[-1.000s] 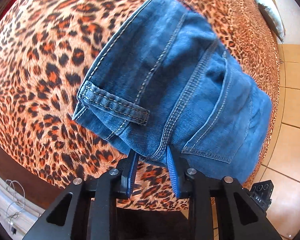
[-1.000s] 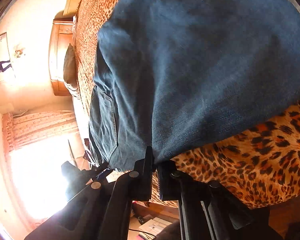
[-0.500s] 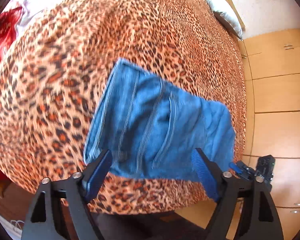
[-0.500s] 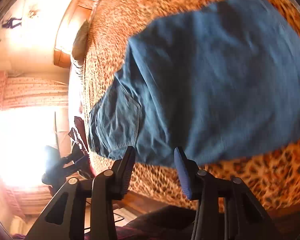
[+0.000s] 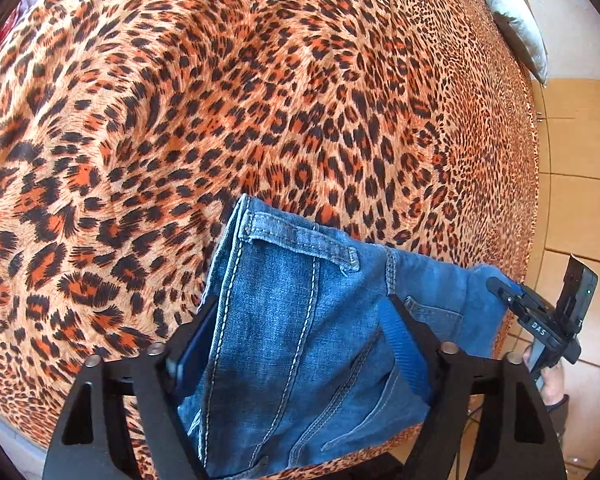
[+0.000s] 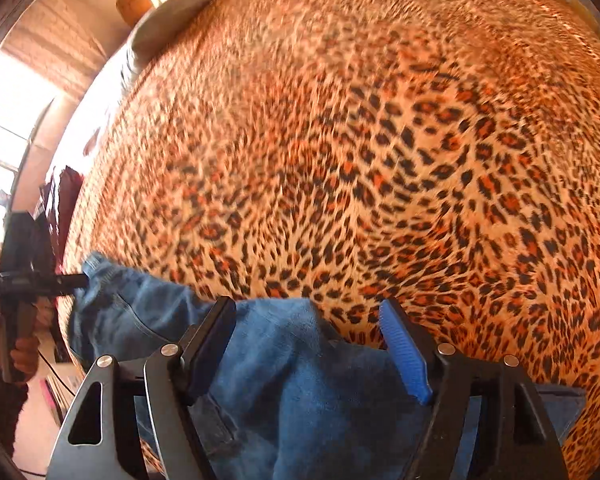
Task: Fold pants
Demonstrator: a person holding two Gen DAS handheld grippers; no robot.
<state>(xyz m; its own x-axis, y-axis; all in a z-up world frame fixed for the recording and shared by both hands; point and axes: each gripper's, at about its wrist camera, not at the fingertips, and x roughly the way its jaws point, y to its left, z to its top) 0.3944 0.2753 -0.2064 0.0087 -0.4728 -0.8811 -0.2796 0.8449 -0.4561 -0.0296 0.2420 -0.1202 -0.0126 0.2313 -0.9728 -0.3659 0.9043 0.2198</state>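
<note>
**Gripping folded jeans at the near edge of the bed cover**

Lying in a folded bundle at the near edge of the leopard-print bed cover (image 5: 260, 100), the jeans (image 5: 284, 276) sit well short of its middle, with one side reaching towards the corner of the cover. The waistband end faces away from the edge, with a belt loop (image 5: 300, 240) on top and a back pocket (image 5: 432, 316) beside it.

The left gripper (image 5: 300, 304) points steeply down over the bundle. Its jaws stand spread with denim between them. They have just been closing in, but the blue pads (image 5: 404, 340) do not look pressed into the cloth yet. The right gripper (image 6: 306, 306) is over the other part of the bundle, nearer the corner of the cover. Its jaws have also been closing, yet in its own view they are plainly apart, straddling a soft hump of denim without pinching it.

The jeans will probably handle as a limp but fairly weighty load. Denim is thick, and stacked layers resist a sharp crease, so a pinch on the top layer alone would likely peel it off and spoil the fold. The cloth is rough rather than slippery, which suits the ribbed pads.

The best holds seem to be the stitched parts: the waistband, the side seam or the folded edge, where all layers can be caught together. Being so close to the edge of the cover, a loose end could slide off.
</note>
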